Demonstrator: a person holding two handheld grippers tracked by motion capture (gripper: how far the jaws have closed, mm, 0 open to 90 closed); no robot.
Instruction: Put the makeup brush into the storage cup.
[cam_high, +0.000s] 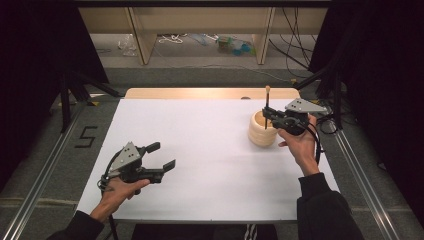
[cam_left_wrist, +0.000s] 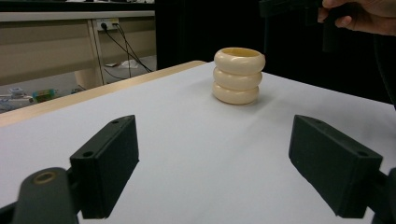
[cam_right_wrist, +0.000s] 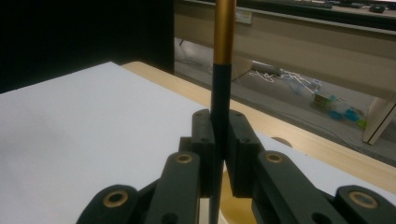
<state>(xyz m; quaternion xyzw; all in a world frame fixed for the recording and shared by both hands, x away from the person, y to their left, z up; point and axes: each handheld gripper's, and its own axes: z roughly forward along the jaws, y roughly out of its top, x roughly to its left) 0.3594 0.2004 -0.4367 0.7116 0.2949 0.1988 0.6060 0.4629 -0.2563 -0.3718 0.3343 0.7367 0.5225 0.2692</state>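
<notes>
A cream holder made of three stacked rings stands upright at the right back of the white table top. My right gripper hangs just over its right rim, shut on a thin black stick with a tan upper end, held upright above the holder's mouth. In the right gripper view the stick rises between the closed jaws of the right gripper. My left gripper rests low at the front left, open and holding nothing. In the left gripper view, the holder stands far beyond the left gripper.
A bare wooden strip runs along the table's far edge. Behind it are wooden shelf legs, cables and small clutter on the floor. Black curtains flank both sides, and a stand's legs are at the left.
</notes>
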